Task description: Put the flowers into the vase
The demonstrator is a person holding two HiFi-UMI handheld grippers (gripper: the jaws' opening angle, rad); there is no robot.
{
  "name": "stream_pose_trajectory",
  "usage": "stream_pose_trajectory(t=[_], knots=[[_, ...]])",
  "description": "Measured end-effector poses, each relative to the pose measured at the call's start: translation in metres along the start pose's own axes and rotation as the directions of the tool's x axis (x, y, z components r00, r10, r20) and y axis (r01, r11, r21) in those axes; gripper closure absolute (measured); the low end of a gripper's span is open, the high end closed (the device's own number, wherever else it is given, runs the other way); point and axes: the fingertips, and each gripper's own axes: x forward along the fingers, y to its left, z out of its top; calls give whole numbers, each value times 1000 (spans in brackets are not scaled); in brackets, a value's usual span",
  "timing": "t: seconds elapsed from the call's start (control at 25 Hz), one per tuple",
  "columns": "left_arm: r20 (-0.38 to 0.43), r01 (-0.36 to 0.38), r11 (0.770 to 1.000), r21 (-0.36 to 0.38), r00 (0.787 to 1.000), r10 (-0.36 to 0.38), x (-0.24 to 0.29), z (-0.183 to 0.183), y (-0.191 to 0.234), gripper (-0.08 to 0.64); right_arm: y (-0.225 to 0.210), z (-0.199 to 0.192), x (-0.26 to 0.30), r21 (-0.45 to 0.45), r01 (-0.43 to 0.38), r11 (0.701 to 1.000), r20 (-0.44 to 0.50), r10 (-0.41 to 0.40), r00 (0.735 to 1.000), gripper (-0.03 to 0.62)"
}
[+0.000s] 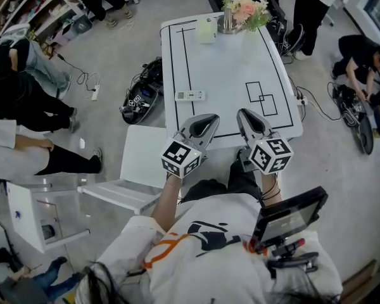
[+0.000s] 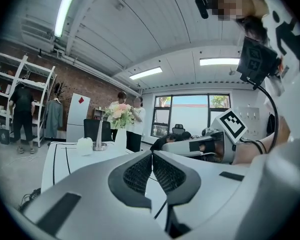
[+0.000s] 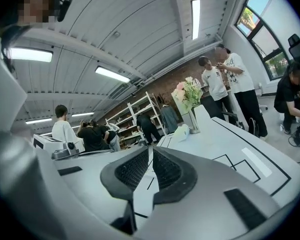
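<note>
A bunch of pink and white flowers [image 1: 246, 8] stands in a slim silvery vase [image 1: 227, 24] at the far end of the white table [image 1: 228, 62]. Both grippers hover side by side over the table's near edge, far from the vase. My left gripper [image 1: 208, 118] is shut with nothing in it, its pads [image 2: 140, 171] meeting. My right gripper [image 1: 247, 115] is shut too, only a hairline slit showing between its pads [image 3: 134, 169], and it holds nothing. Past each gripper's jaws the flowers [image 2: 121, 111] [image 3: 189, 93] show well ahead.
A pale cup-like thing [image 1: 206, 30] sits beside the vase and a white remote [image 1: 190, 95] lies mid-table. Black lines mark the tabletop. A white chair [image 1: 139, 170] stands at the near left. People stand and crouch around the table; cables and gear [image 1: 142, 97] lie on the floor.
</note>
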Motion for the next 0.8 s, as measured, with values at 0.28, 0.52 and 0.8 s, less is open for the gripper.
stream_pose_trajectory(t=[0.28, 0.52, 0.8], knots=[[5, 47, 999, 26, 999, -47, -24, 1, -33, 548, 20, -8, -40, -21, 53, 998, 20, -53, 998, 554], [7, 98, 994, 39, 995, -98, -24, 0, -57, 549, 17, -15, -75, -31, 115, 993, 29, -114, 993, 554], [-9, 122, 992, 18, 993, -122, -20, -9, -66, 549, 13, -25, -100, -31, 158, 987, 22, -157, 987, 554]])
